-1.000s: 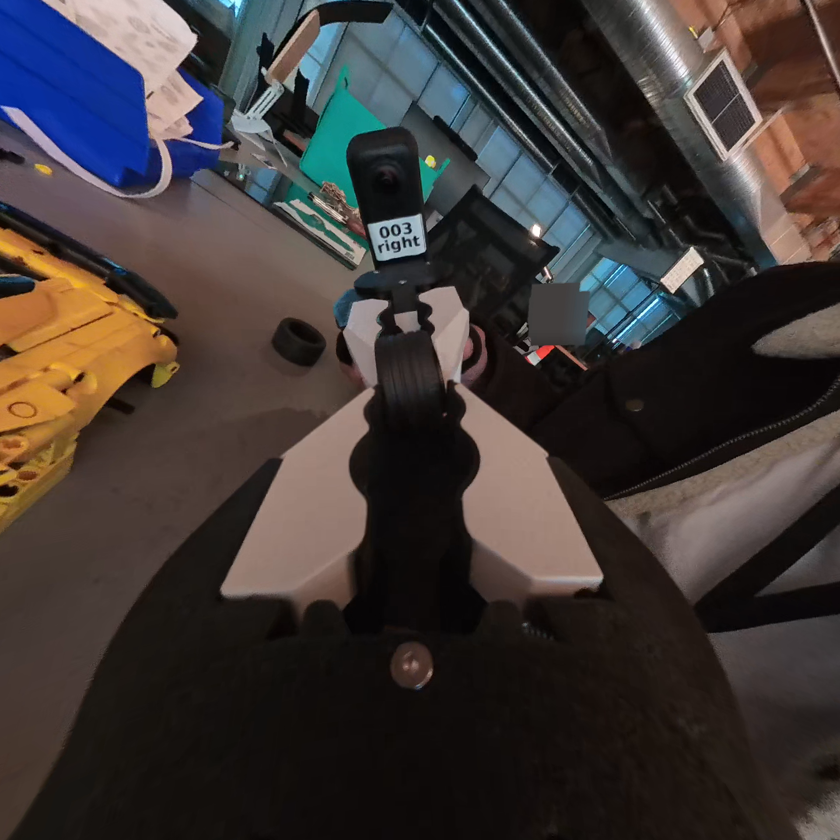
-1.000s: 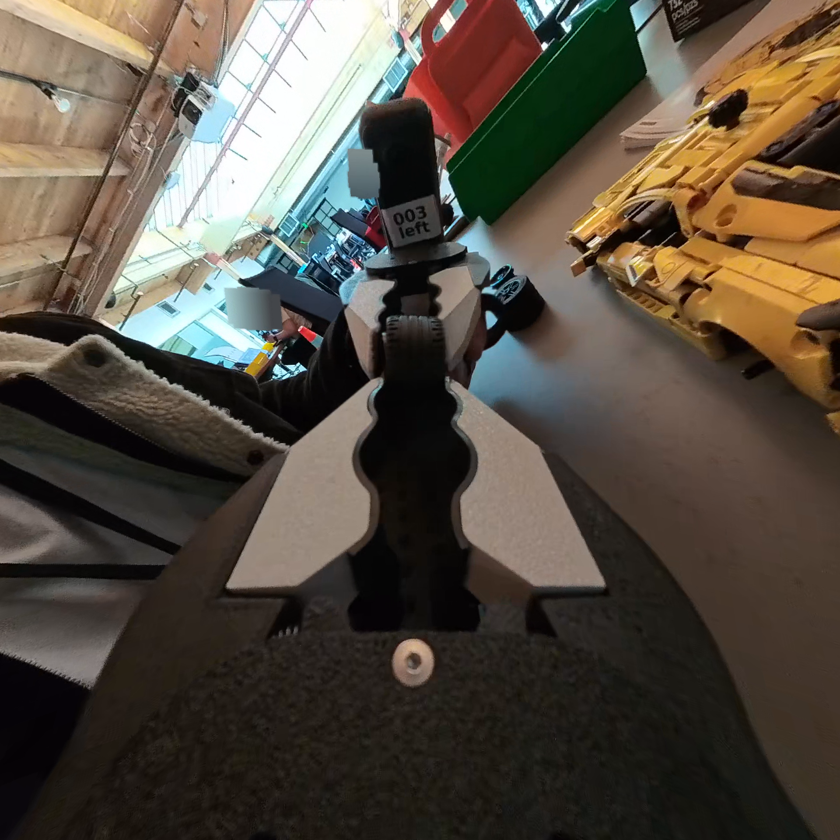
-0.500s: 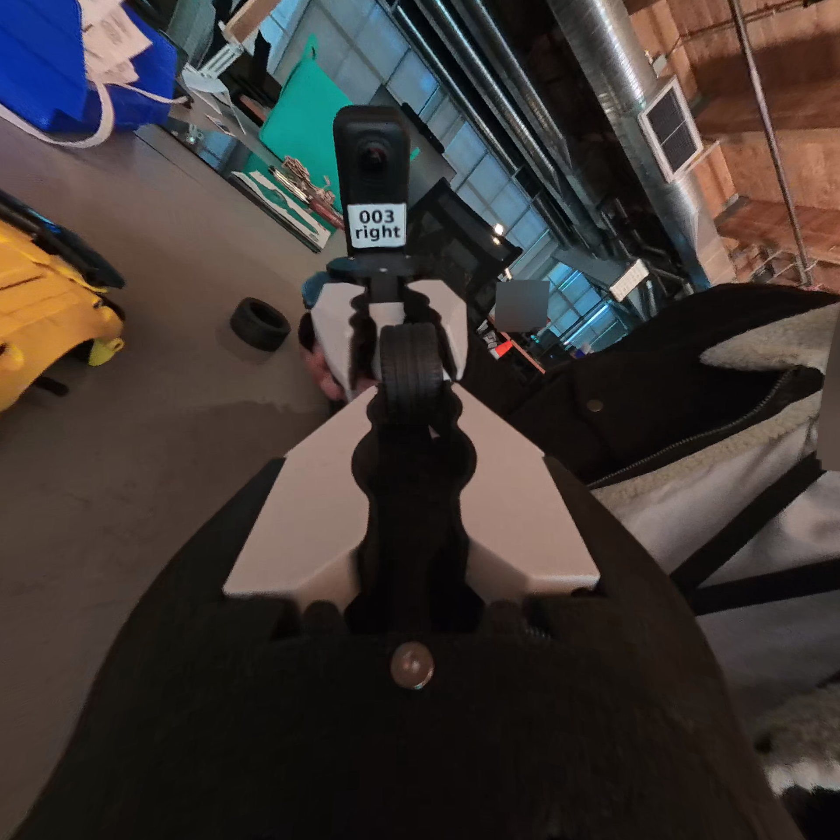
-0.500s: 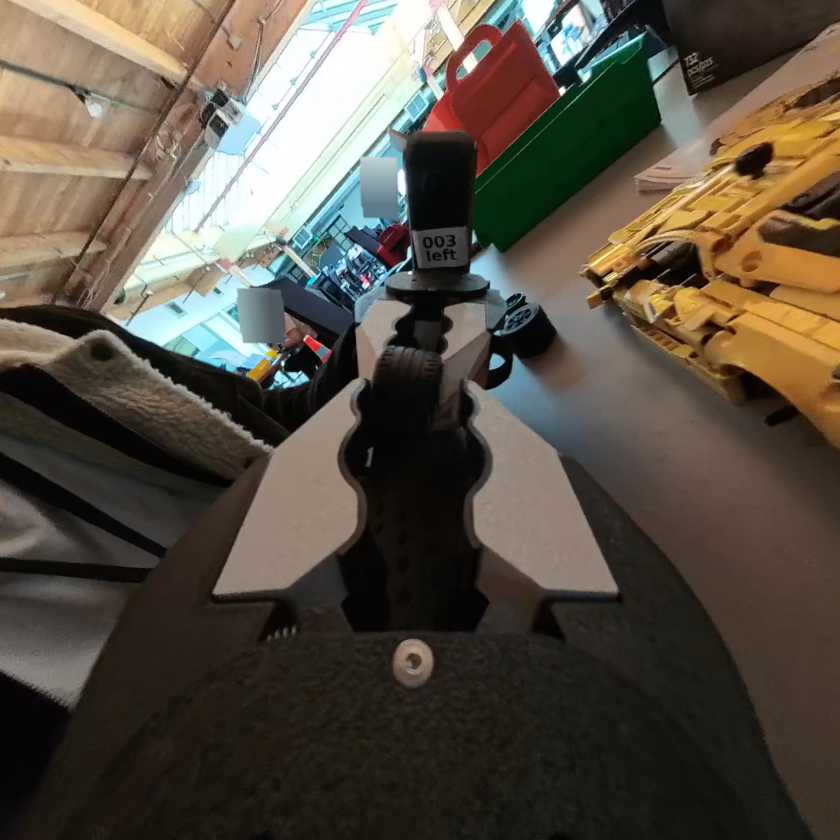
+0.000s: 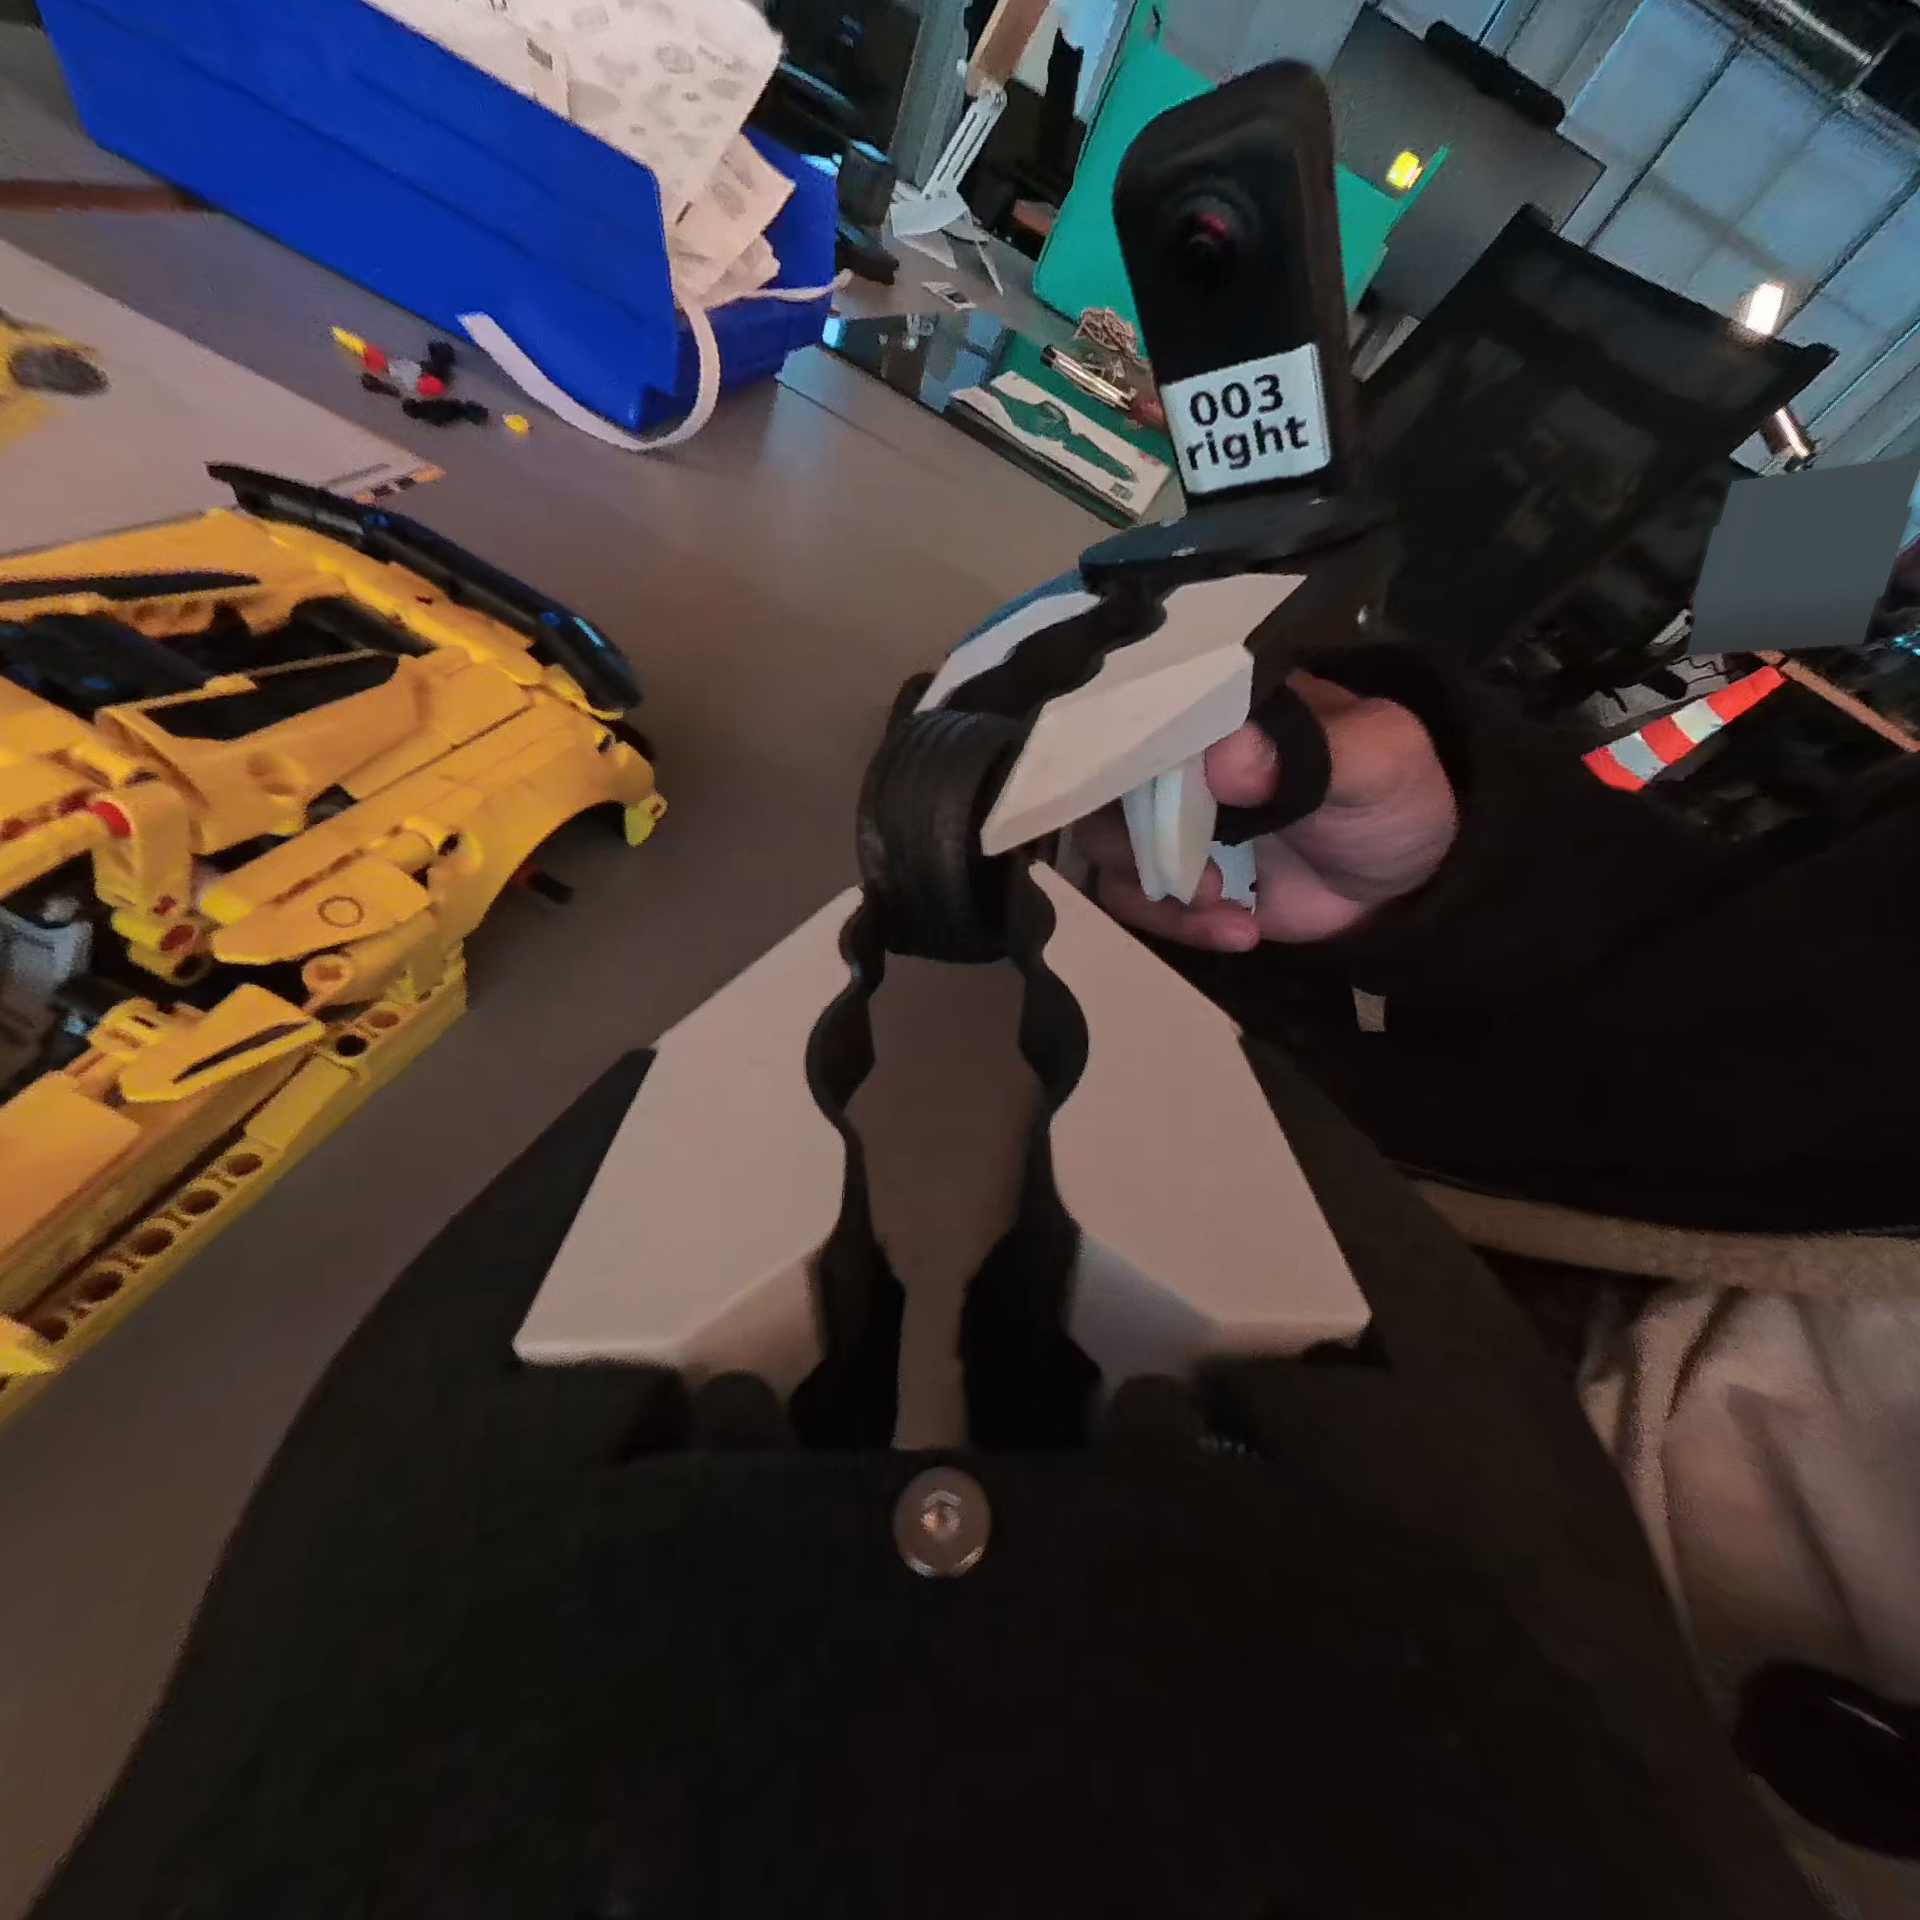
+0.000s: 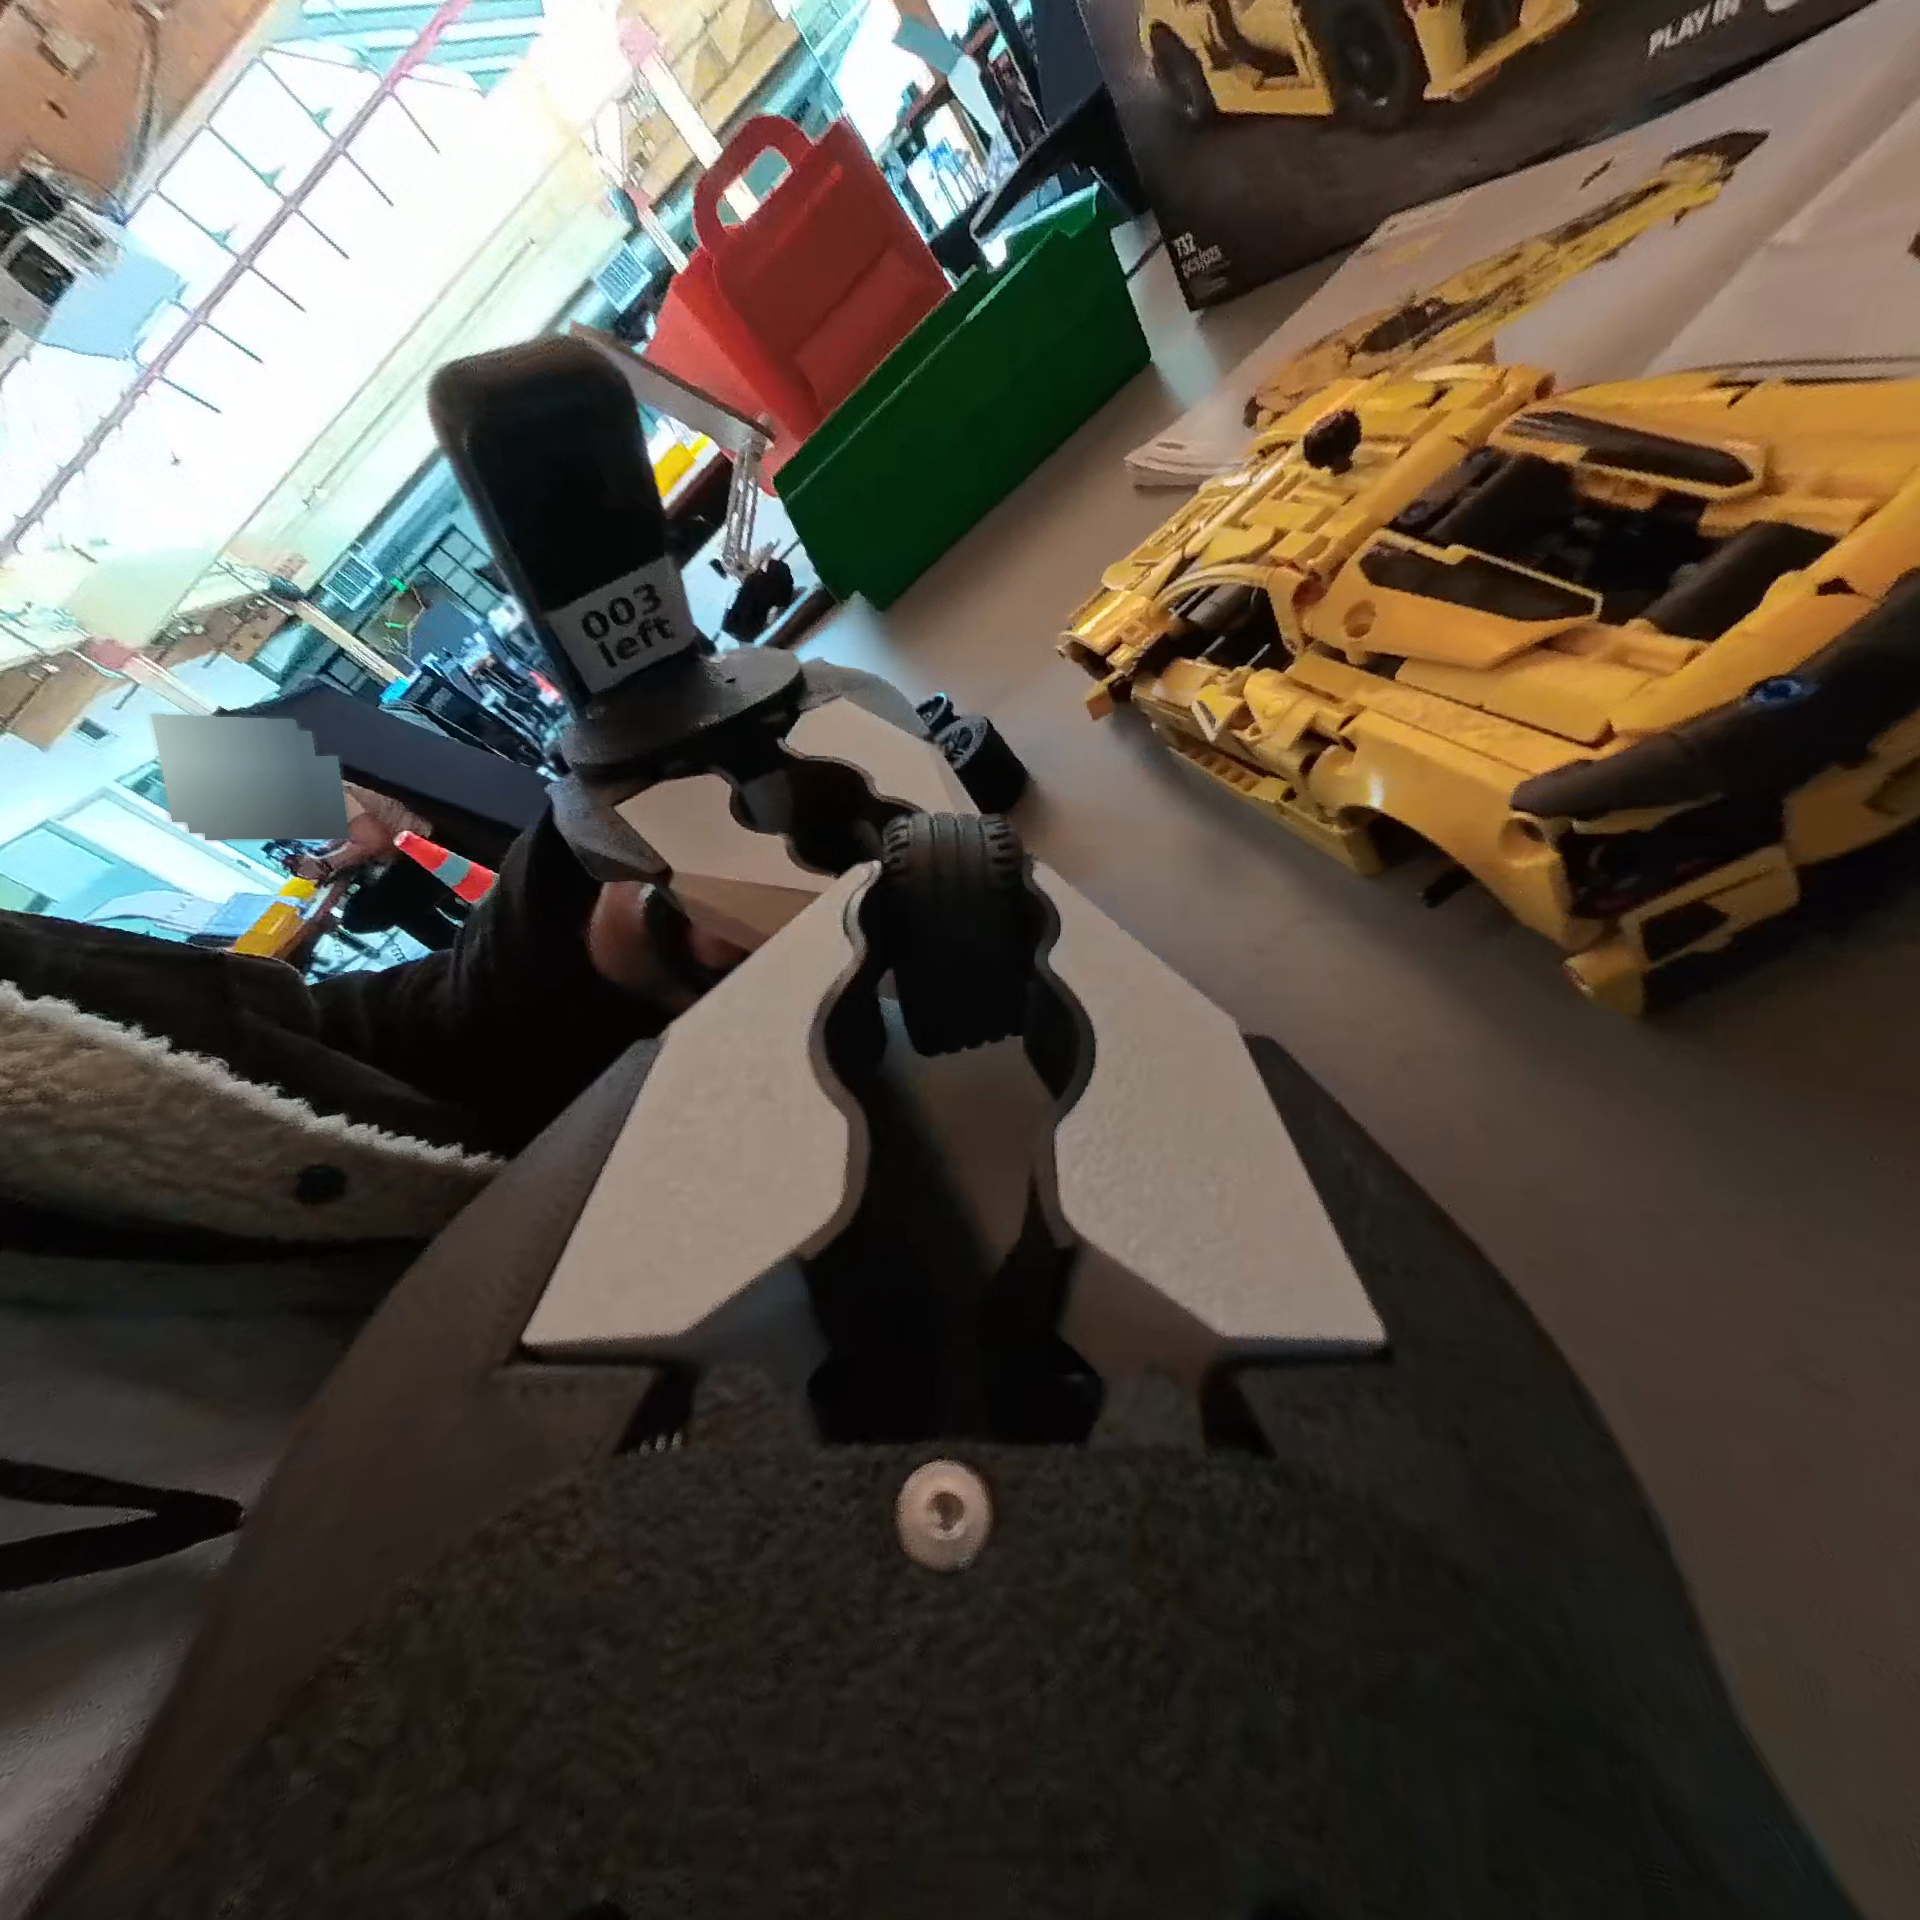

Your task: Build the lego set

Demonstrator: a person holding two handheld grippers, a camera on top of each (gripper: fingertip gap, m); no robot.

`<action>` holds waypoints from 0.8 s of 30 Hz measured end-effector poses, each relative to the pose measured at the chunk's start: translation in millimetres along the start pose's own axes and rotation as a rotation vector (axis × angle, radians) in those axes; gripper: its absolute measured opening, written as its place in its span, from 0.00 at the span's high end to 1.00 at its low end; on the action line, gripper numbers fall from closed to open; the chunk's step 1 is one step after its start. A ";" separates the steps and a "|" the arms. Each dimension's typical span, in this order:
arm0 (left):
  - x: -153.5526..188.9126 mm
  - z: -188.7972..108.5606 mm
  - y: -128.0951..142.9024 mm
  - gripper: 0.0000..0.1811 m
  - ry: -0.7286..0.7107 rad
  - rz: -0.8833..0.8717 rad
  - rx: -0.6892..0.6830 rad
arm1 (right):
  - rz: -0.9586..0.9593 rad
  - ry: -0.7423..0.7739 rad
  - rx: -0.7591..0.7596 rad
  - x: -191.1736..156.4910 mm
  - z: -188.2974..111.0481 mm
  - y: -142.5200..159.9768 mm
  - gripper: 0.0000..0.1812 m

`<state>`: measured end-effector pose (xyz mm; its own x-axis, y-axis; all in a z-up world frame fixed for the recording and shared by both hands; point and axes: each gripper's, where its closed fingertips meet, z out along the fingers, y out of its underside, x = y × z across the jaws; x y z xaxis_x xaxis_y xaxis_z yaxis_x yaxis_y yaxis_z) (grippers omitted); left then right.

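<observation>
Black ribbed rubber tyre (image 5: 935, 831), up off the grey table (image 5: 779, 582), pinched from two sides at once. Wedged at the fingertips of the left gripper (image 5: 945, 925), jaws parted only by the tyre's width and pressing its tread. Clamped likewise by the right gripper (image 5: 966, 769), coming in tilted from the upper right, with a hand (image 5: 1330, 821) in a dark sleeve on its grip. Seen from the right wrist view, same tyre (image 6: 951, 914) between that gripper's (image 6: 948, 883) wavy black pads, left gripper (image 6: 862, 821) meeting it from beyond.

Just behind, on the table, a loose black wheel (image 6: 977, 753). Well apart to the side, the yellow brick-built sports car (image 5: 260, 748), wheel arch bare and facing the grippers. Farther off: scattered small red, black and yellow pieces (image 5: 426, 384) beside a blue bin (image 5: 416, 177) stuffed with printed sheets; a green bin (image 6: 966, 436) and red carrier (image 6: 810, 270); dark set box (image 6: 1351, 135) behind an open booklet (image 6: 1558, 208).
</observation>
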<state>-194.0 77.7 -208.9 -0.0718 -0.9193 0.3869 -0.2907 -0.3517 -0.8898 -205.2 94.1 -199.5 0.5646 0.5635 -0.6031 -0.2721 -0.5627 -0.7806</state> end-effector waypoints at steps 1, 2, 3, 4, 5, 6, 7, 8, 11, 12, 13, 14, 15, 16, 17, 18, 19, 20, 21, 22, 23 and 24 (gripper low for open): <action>0.8 -1.0 -2.7 0.86 0.012 0.002 0.017 | 0.000 -0.019 0.015 -2.4 -0.5 -2.4 0.88; 4.5 -3.8 -7.8 0.85 0.057 -0.022 0.049 | -0.010 -0.061 0.040 -8.9 -1.7 -6.7 0.88; 9.4 -7.6 -13.7 0.85 0.118 -0.051 0.085 | -0.035 -0.097 0.059 -15.0 -2.4 -10.0 0.87; 10.3 -9.7 -14.7 0.85 0.137 -0.063 0.092 | -0.061 -0.104 0.056 -16.0 -3.4 -10.0 0.86; 7.9 -11.2 -15.0 0.85 0.127 -0.065 0.101 | -0.071 -0.117 0.065 -16.2 -7.6 -12.1 0.83; 4.9 -13.7 -17.0 0.86 0.119 -0.077 0.120 | -0.055 -0.146 0.087 -17.0 -13.5 -16.5 0.81; 3.1 -16.4 -19.5 0.85 0.126 -0.102 0.137 | -0.028 -0.155 0.102 -14.3 -18.6 -19.9 0.80; 1.7 -18.5 -21.9 0.85 0.143 -0.134 0.154 | -0.018 -0.137 0.093 -8.2 -21.3 -19.2 0.79; -1.0 -22.7 -27.4 0.85 0.182 -0.210 0.199 | -0.011 -0.158 0.063 -10.0 -17.9 -13.5 0.79; -1.3 -22.8 -28.1 0.85 0.185 -0.219 0.206 | -0.014 -0.161 0.046 -11.8 -13.6 -10.3 0.78; -0.4 -22.1 -27.3 0.86 0.188 -0.218 0.202 | -0.019 -0.161 0.036 -13.2 -9.7 -8.2 0.78; 2.6 -20.8 -26.1 0.85 0.202 -0.214 0.191 | -0.019 -0.173 0.040 -16.3 -7.2 -8.6 0.78; 5.4 -19.3 -25.1 0.85 0.213 -0.211 0.183 | -0.012 -0.188 0.050 -19.3 -6.0 -10.2 0.78; 8.3 -17.7 -23.9 0.86 0.226 -0.208 0.175 | -0.005 -0.196 0.053 -20.5 -5.3 -10.5 0.80; 10.7 -16.1 -22.0 0.85 0.237 -0.206 0.161 | -0.005 -0.196 0.047 -20.3 -5.0 -9.2 0.84; 10.9 -14.4 -20.2 0.85 0.233 -0.204 0.148 | -0.011 -0.199 0.038 -21.5 -5.6 -7.9 0.86; 11.0 -14.2 -20.0 0.85 0.232 -0.202 0.147 | -0.022 -0.192 0.029 -21.6 -6.1 -7.0 0.87; 11.3 -13.7 -19.5 0.85 0.231 -0.197 0.144 | -0.047 -0.180 0.021 -21.8 -6.7 -6.3 0.87; 11.7 -13.2 -18.9 0.85 0.227 -0.191 0.139 | -0.076 -0.165 0.011 -21.9 -7.3 -5.3 0.88; 11.8 -12.5 -18.0 0.85 0.217 -0.177 0.133 | -0.095 -0.151 -0.001 -21.8 -7.9 -4.2 0.88; 12.0 -12.4 -17.6 0.86 0.201 -0.154 0.130 | -0.103 -0.144 -0.007 -21.7 -8.2 -3.5 0.89; 10.9 -11.6 -16.5 0.86 0.174 -0.127 0.123 | -0.104 -0.124 -0.012 -19.5 -8.1 -2.8 0.89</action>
<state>-201.1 75.6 -187.1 -0.2088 -0.8257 0.5241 -0.1909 -0.4912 -0.8499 -209.1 79.8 -184.2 0.4884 0.6891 -0.5354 -0.2075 -0.5042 -0.8383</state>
